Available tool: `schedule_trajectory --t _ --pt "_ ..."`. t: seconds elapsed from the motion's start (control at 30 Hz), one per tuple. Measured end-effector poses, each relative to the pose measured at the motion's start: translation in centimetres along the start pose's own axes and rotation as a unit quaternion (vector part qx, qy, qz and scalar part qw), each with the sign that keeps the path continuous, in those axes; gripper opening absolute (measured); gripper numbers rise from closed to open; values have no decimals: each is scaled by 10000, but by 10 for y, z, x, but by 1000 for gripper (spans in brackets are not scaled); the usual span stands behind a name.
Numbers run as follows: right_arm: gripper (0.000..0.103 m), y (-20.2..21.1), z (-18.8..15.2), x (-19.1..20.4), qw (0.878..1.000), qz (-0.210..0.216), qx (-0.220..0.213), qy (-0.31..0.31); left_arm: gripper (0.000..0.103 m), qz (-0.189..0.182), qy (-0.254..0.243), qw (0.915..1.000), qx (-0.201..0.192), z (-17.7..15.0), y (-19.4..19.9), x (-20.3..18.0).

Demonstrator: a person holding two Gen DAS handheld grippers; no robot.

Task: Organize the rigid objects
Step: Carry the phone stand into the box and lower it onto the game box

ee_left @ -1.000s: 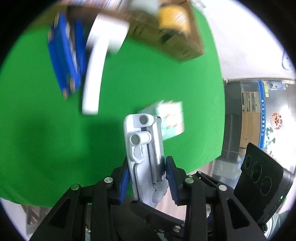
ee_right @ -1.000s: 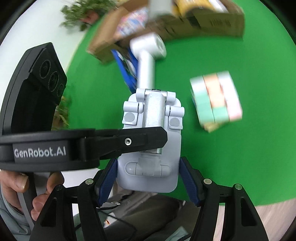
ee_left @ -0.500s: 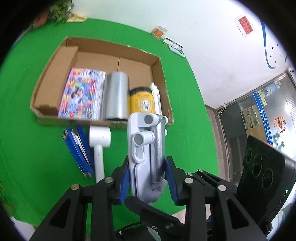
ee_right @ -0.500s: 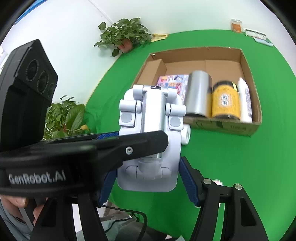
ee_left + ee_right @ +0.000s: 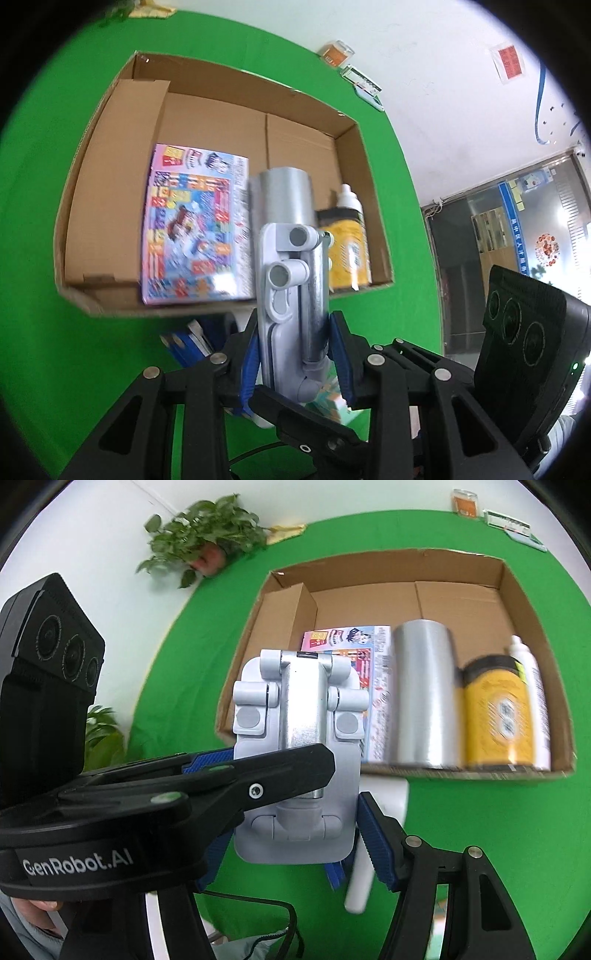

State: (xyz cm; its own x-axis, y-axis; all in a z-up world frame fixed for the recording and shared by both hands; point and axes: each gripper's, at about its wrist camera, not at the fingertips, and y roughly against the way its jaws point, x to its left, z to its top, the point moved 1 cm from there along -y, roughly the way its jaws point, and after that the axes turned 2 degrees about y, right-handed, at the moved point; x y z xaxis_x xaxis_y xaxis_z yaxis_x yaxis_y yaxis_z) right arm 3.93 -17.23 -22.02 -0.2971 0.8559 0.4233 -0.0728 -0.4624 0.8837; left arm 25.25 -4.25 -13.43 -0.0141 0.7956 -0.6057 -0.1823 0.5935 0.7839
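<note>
Both grippers clamp one folding stand point(image 5: 291, 295), a pale grey plastic plate with round hinge knuckles and a brushed metal arm down its middle. The left gripper point(image 5: 295, 354) pinches its thin edges between ribbed blue pads, jaws narrow; the right gripper point(image 5: 295, 845) grips its broad flat sides, jaws about half spread. The stand's long axis runs away from the cameras, knuckle end tilted toward the cardboard box point(image 5: 532, 602), held above green cloth point(image 5: 480, 830). Beyond lie a white handled object point(image 5: 373, 849) and blue strips point(image 5: 184, 343). Inside the corrugated box lie a glossy printed booklet point(image 5: 192, 229), a matte silver cylinder point(image 5: 424, 698), a yellow jar point(image 5: 498, 716) and a white bottle point(image 5: 532, 686), side by side
</note>
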Motion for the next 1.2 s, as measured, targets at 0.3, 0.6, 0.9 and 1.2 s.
schedule_trajectory --t 0.3,0.6,0.9,1.2 --pt "54 -76 47 0 9990 -171 214 -340 23 -284 126 9987 410 42 -28 58" --pt "45 -113 69 8 9983 -260 336 -409 21 -450 265 9972 527 54 -33 88" --pt "48 -122 80 19 9976 -481 368 -344 30 -311 302 9976 534 60 -26 103" --pt "65 -97 70 15 9989 -292 211 -301 52 216 125 9995 -176 62 32 116"
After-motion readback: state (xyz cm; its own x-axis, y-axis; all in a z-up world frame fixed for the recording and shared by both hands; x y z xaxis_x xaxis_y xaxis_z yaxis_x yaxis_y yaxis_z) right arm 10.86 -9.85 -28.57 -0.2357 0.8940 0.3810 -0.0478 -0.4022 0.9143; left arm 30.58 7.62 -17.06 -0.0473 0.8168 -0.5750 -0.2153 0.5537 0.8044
